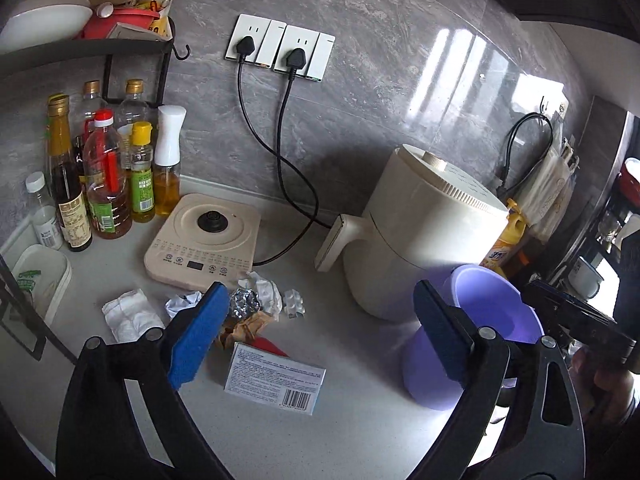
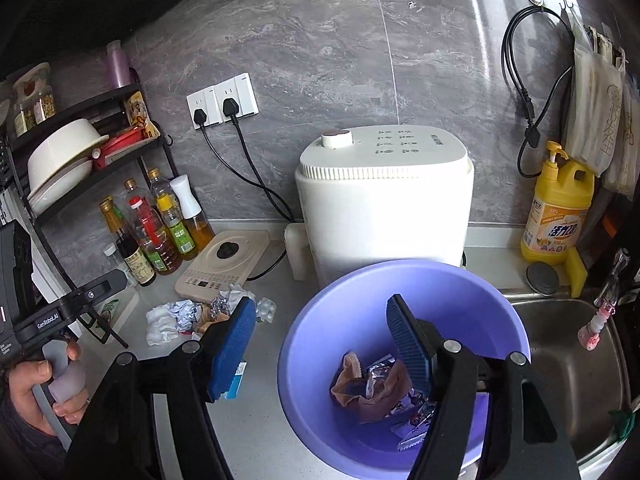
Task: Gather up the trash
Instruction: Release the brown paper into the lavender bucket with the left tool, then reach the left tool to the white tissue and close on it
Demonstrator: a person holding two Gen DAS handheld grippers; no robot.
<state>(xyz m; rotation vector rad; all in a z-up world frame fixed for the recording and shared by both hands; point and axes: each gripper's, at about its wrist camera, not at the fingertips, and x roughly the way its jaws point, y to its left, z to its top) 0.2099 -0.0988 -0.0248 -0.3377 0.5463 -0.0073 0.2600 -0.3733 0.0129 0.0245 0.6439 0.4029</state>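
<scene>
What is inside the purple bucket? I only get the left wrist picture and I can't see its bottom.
Observer: The purple bucket holds crumpled brown paper and shiny foil wrappers.
Operator: Is the right claw holding some trash?
Observer: No. The right claw is open and empty, with one finger over the bucket and the other outside its rim.
Operator: What's on the far side of the bucket?
Observer: A steel sink sits right beside it.
</scene>
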